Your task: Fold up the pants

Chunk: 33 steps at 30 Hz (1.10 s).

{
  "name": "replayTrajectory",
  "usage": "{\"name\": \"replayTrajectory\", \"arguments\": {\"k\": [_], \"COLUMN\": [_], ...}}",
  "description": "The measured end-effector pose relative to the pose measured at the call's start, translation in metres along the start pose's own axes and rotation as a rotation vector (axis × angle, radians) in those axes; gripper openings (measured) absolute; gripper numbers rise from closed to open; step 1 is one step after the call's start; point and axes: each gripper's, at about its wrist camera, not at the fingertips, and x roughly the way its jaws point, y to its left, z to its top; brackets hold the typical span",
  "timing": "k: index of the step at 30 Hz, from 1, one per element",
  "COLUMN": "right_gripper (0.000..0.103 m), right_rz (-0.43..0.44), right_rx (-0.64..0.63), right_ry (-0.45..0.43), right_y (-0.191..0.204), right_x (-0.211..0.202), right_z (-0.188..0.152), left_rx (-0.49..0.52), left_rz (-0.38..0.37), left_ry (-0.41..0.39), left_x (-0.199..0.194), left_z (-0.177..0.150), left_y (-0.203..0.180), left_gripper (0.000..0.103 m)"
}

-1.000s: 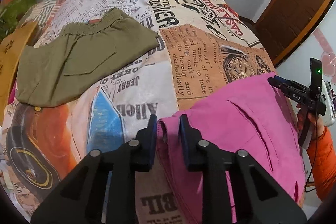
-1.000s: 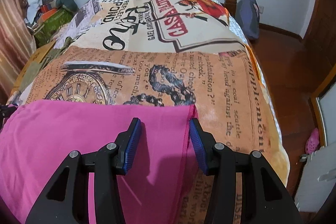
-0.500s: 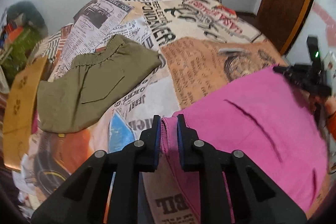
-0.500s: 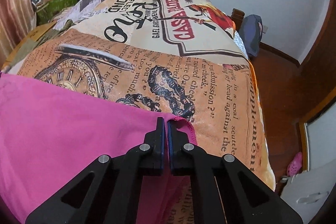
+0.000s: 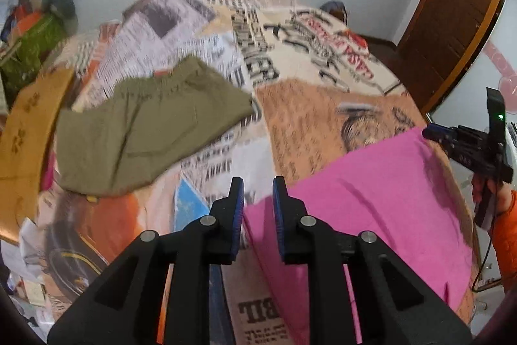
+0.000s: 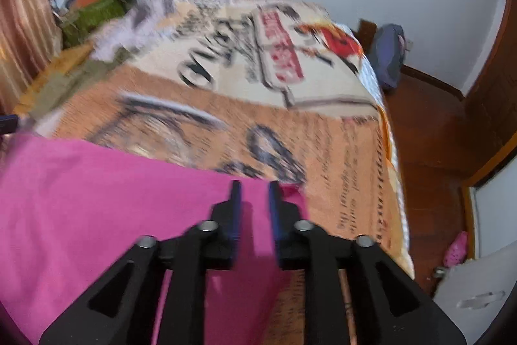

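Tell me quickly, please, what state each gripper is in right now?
Left gripper: open, holding nothing, at the corner of the pink pants.
Right gripper: open, holding nothing, over the pants' edge.

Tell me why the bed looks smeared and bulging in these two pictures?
Left wrist view: motion blur smears the bedspread print and olive pants, while the left gripper stays sharp; the fisheye lens bulges the bed. Right wrist view: same blur on the bedspread lettering, the right gripper fairly crisp above the pink pants.
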Motion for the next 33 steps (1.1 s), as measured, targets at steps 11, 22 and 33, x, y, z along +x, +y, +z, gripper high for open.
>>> {"name": "replayTrajectory", "arguments": {"k": [11,22,33], "right_gripper": [0.034,0.051,0.054], "right_rz": [0.182,0.115,0.03], "right_rx": [-0.079,-0.029,-0.019], "right_ry": [0.146,0.134,0.157], "right_y": [0.067,0.015,0.014], "right_x": [0.04,0.04,0.026], "right_z": [-0.014,-0.033,-0.033], "left_rx": [0.093,0.028,0.045], "left_rz": [-0.103,-0.18,-0.123], "left_ry": [0.118,0.153,0.124], "left_x": [0.039,0.045,0.036], "left_z": [-0.01,-0.021,-0.025], "left_y": [-0.063,-0.031,-0.037], "left_gripper": [0.029,0.03,0.03]}}
